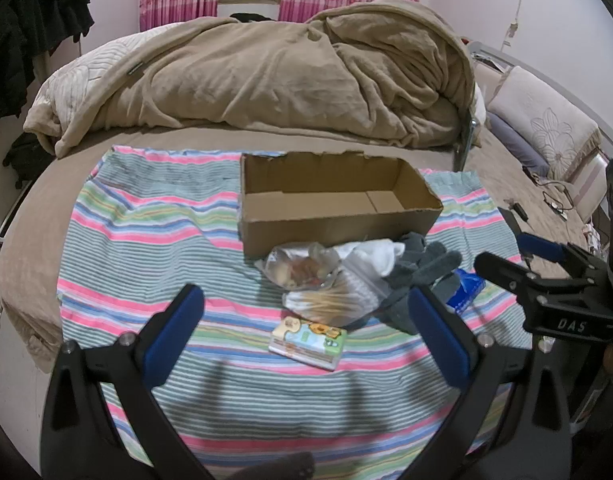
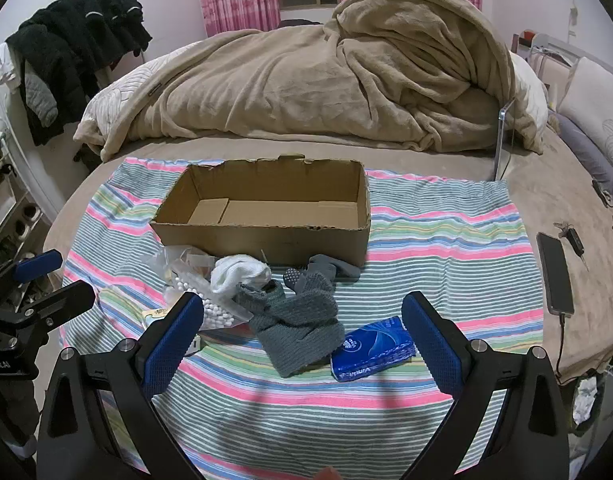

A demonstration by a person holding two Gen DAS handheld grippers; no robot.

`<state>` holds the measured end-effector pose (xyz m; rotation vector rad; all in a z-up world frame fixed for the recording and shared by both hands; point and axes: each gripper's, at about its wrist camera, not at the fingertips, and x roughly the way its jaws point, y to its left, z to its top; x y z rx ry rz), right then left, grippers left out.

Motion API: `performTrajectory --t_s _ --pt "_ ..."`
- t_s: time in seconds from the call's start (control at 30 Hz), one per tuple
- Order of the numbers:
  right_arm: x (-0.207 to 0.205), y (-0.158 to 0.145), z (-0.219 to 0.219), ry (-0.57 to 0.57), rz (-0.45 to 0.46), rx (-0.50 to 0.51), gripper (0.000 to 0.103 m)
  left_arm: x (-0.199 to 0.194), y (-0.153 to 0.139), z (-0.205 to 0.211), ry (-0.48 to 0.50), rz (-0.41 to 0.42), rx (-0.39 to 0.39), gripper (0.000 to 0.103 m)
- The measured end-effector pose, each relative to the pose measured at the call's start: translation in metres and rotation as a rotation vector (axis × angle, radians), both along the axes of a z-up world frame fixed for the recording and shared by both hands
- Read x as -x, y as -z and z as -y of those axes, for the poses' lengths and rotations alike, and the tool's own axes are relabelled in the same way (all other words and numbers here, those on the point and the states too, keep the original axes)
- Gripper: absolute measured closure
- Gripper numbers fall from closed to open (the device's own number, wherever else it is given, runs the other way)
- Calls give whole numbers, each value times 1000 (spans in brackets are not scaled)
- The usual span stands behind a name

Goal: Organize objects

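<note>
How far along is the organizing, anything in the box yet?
Nothing done: the cardboard box is empty. Nothing in hand: left gripper and right gripper are both open. Left to move: gray knit item, white sock, blue tissue pack, cotton swab bag, snack bag, small printed pack.

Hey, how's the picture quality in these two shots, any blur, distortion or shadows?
Left wrist view: strong fisheye bending with dark corners, the left tool slightly soft, its shadow on the striped cloth. Right wrist view: same bending, sharper; the cardboard box and blue tissue pack are crisp, with tool shadow near the bottom.
</note>
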<state>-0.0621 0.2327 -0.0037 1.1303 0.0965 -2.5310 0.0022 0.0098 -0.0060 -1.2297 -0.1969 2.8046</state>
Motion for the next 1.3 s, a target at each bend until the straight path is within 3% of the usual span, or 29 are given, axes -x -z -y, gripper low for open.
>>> performTrajectory --t_s 1.3 --pt "0 2 1 -1 11 7 2 2 1 1 -5 1 3 1"
